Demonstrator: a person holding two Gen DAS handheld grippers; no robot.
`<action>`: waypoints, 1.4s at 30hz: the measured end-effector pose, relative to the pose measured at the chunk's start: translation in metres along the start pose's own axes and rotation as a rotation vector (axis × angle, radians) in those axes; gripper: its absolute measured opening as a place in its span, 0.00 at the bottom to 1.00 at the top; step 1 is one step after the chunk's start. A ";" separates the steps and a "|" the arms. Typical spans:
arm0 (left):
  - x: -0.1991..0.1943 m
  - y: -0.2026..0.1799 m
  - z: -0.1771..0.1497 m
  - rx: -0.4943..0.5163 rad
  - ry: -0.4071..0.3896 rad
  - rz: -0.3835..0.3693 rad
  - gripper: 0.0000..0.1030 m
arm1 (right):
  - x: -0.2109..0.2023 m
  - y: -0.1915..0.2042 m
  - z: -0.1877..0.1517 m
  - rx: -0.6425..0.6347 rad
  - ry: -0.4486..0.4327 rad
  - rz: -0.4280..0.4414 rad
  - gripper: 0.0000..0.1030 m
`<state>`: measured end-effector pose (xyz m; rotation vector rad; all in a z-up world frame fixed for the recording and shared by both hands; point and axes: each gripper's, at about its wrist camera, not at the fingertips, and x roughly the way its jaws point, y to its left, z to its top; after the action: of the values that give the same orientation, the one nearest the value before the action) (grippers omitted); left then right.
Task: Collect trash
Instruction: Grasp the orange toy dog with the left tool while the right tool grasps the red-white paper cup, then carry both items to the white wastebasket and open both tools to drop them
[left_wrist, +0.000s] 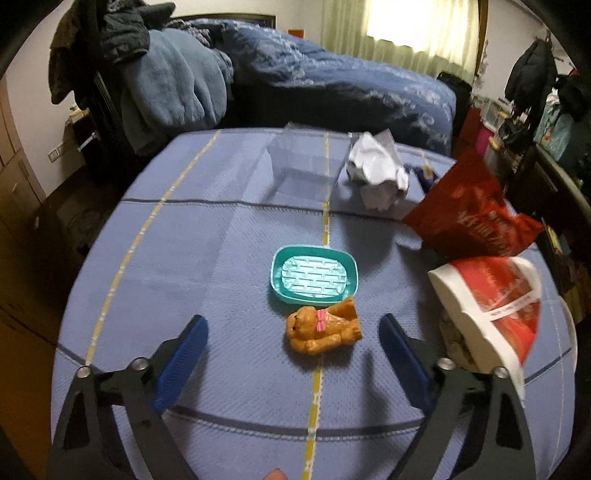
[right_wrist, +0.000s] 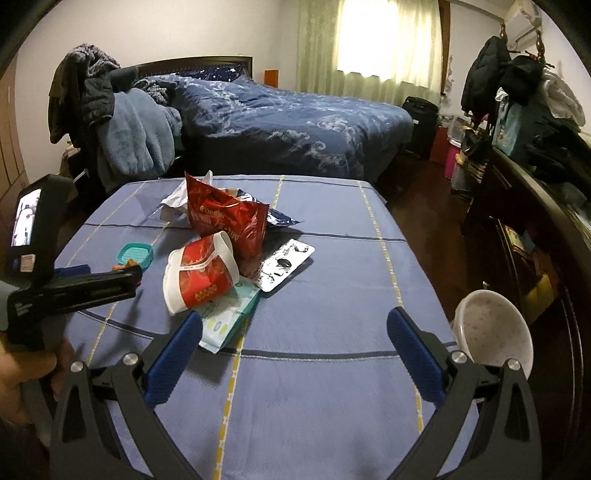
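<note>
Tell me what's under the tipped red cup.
The cup lies on a pale green tissue pack, which pokes out toward the right tool. How far the pack reaches under the cup is hidden.

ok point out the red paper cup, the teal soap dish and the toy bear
red paper cup (right_wrist: 201, 271), right wrist view, on its red side wall
teal soap dish (left_wrist: 314, 274), left wrist view, on its slatted inner floor
toy bear (left_wrist: 323, 330), left wrist view, on its body

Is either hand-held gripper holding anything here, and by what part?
Nothing held. The left hand-held gripper and right hand-held gripper are both open and empty above the table.
</note>
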<state>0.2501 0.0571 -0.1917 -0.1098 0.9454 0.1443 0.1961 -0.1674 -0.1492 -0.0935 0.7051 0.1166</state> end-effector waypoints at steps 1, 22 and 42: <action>0.003 -0.002 0.000 0.006 0.008 0.006 0.78 | 0.003 -0.001 0.001 0.004 0.004 0.006 0.97; -0.020 0.034 -0.004 -0.074 -0.072 -0.048 0.41 | 0.065 0.060 0.036 -0.106 0.053 0.104 0.97; -0.066 0.009 -0.006 -0.018 -0.152 -0.125 0.41 | 0.025 0.014 0.035 0.015 -0.035 0.210 0.69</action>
<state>0.2057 0.0596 -0.1421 -0.1714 0.7829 0.0448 0.2352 -0.1474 -0.1398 -0.0025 0.6794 0.3127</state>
